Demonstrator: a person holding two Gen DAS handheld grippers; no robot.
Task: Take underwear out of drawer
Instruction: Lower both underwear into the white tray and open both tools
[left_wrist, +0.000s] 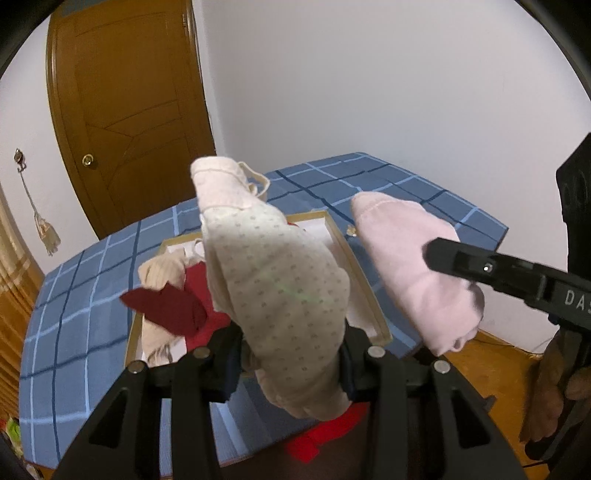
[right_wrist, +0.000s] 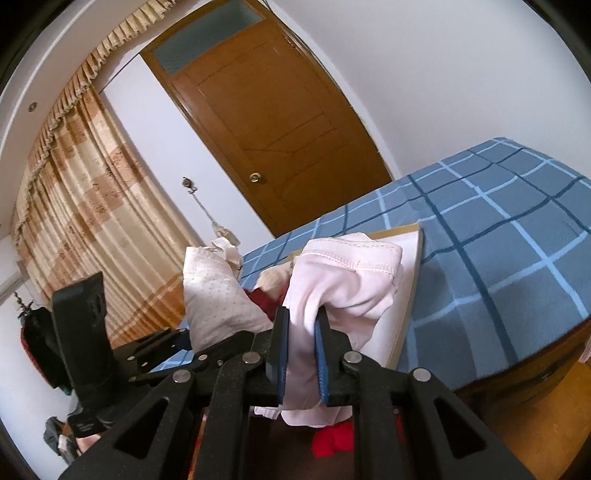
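Dotted garment (left_wrist: 280, 295) fills the centre of the left wrist view and hides much of the drawer (left_wrist: 364, 275) behind it; only the rim and a white inner wall show. Its lower end hides most of a red cloth (left_wrist: 325, 432) at bottom centre; what that is I cannot tell. Left gripper (left_wrist: 291, 354) pads mostly buried under fabric. Right gripper (left_wrist: 443, 256) is cut off by the right edge, lettering on it only partly readable. A hand (left_wrist: 546, 398) at lower right, blurred and cropped. In the right wrist view, pink garment (right_wrist: 343, 291) covers the drawer contents; possibly beige and dark red fabric behind. Clutter at lower left (right_wrist: 62, 439) too small to identify.
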